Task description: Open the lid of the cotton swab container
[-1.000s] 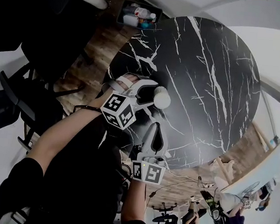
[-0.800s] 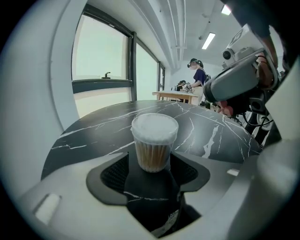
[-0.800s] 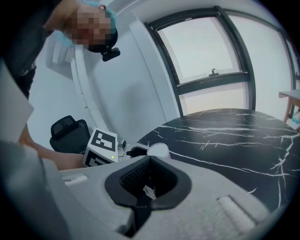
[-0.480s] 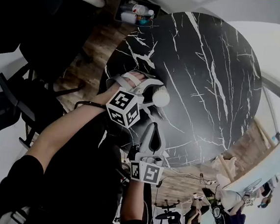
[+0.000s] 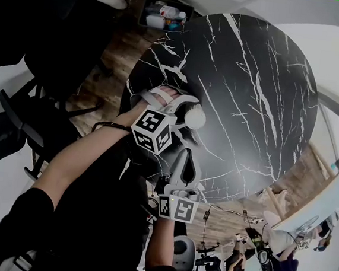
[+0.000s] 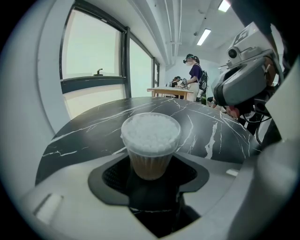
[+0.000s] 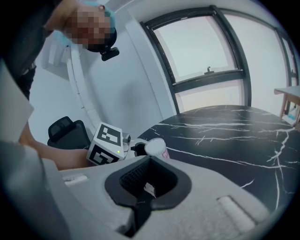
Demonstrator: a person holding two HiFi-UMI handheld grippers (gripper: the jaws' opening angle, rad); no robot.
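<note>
The left gripper [image 6: 151, 187] pinched the cotton swab container [image 6: 149, 164] low on its side, near the edge of the black table [image 5: 249, 110], and its lid [image 6: 151, 133] looked still on. The right gripper [image 7: 149, 178], close by, was pressed together with nothing in it. I think this was the get-ready step: next its 2 jaws would need to spread, catch the lid's rim and lift while the left gripper held the container steady.

Left hand-held gripper [image 5: 188, 113] clamped; right [image 5: 184, 158] closed.
</note>
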